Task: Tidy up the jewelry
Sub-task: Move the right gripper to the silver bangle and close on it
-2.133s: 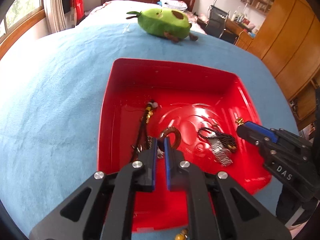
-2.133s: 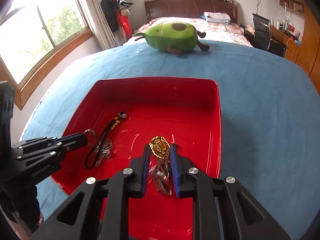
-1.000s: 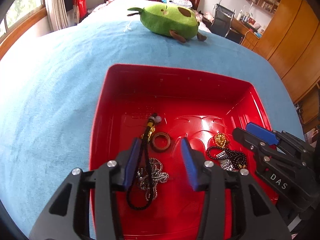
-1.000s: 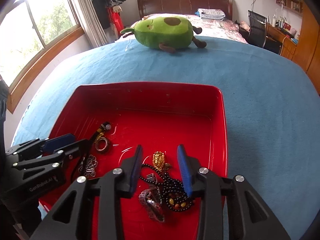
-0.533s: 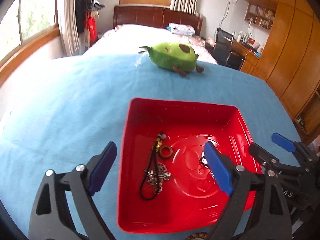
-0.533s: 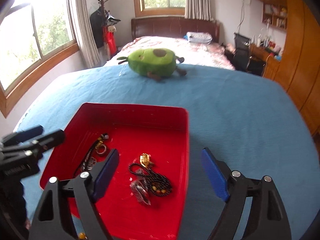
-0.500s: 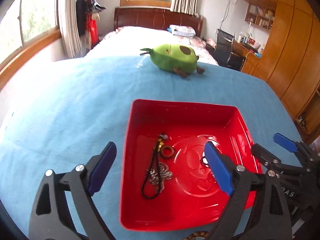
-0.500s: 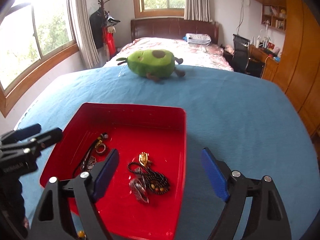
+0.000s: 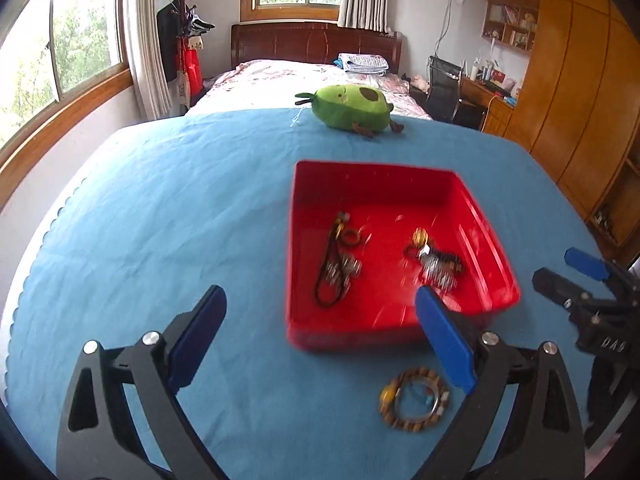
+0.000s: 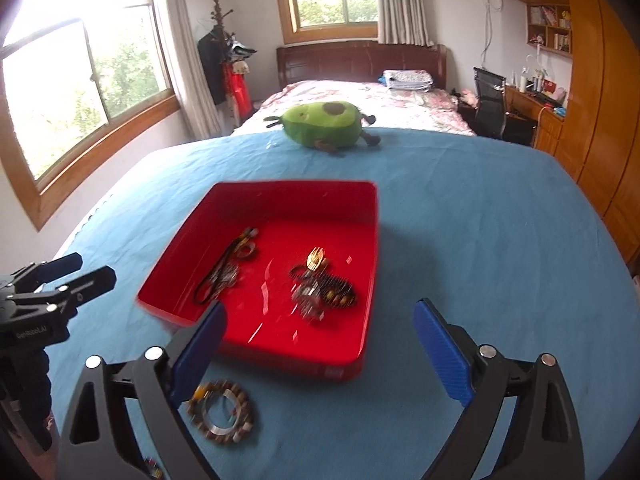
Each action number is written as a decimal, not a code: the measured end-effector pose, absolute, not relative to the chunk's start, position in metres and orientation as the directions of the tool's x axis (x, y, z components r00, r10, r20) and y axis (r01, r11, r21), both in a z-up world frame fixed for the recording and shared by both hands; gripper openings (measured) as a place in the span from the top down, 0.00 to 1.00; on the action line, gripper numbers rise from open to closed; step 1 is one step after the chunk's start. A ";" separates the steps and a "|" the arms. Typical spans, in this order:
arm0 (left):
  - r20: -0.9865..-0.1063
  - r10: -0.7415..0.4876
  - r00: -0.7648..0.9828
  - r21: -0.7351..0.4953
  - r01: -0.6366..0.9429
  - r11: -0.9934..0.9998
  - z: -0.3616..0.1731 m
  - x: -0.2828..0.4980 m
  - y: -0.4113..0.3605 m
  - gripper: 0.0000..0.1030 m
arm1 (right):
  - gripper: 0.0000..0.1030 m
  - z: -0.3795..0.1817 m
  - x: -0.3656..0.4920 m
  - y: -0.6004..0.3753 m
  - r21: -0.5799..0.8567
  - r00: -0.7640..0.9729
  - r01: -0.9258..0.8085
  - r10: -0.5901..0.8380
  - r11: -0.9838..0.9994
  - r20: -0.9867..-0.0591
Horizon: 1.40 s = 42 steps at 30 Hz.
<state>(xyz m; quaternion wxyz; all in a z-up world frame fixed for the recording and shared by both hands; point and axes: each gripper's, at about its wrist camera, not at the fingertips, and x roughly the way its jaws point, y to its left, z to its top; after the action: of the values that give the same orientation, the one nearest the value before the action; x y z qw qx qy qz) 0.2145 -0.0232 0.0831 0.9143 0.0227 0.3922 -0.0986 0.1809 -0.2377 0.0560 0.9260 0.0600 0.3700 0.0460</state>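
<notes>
Both hand-held grippers, left [image 9: 320, 344] and right [image 10: 320, 348], spread wide and empty above bracelets [image 9: 414, 404] lying outside the tray [image 9: 352, 338].

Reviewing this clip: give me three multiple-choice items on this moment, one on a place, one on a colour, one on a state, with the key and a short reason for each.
1. Where does the beaded bracelet lie?
A. inside the red tray
B. on the blue cloth, in front of the tray
C. on the avocado plush

2. What colour is the tray that holds the jewelry?
A. red
B. white
C. green

3. How do the jaws of the left gripper and right gripper stand?
A. both shut
B. only the left open
C. both wide open

Key: 1 B, it rests on the cloth outside the tray's near wall; 2 A, its walls and floor are red; 3 C, each pair of blue pads stands far apart, holding nothing.
</notes>
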 end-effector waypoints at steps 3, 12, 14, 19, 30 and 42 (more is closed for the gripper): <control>-0.734 -0.168 0.658 -0.030 0.215 0.976 0.075 0.192 -0.013 0.08 | 0.08 0.047 0.162 -0.234 0.219 0.694 -0.099 0.225 0.971 -0.684; -0.783 -0.161 0.600 -0.031 0.221 0.975 0.035 0.136 0.010 0.07 | 0.08 0.002 0.122 -0.229 0.326 0.616 -0.118 0.326 0.938 -0.717; -0.798 -0.157 0.581 -0.028 0.225 0.974 0.026 0.126 0.012 0.07 | 0.09 -0.006 0.113 -0.227 0.329 0.607 -0.128 0.336 0.936 -0.720; -0.816 -0.148 0.559 -0.029 0.216 0.976 0.007 0.104 0.021 0.07 | 0.27 -0.020 0.088 -0.208 0.327 0.566 -0.192 0.376 0.925 -0.734; -0.864 -0.173 0.473 -0.078 0.213 0.974 -0.020 0.078 0.030 0.07 | 0.72 -0.049 0.054 -0.141 0.338 0.381 -0.375 0.476 0.863 -0.792; -0.874 -0.169 0.455 -0.102 0.168 0.981 -0.026 0.079 0.043 0.08 | 0.75 -0.060 0.058 -0.108 0.356 0.310 -0.416 0.498 0.837 -0.810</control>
<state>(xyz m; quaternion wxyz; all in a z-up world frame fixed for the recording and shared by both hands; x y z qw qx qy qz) 0.0791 0.0434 -0.0260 0.8530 -0.0006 0.5124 -0.0987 0.0580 -0.1077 -0.0601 0.8082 0.0398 0.5150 0.2829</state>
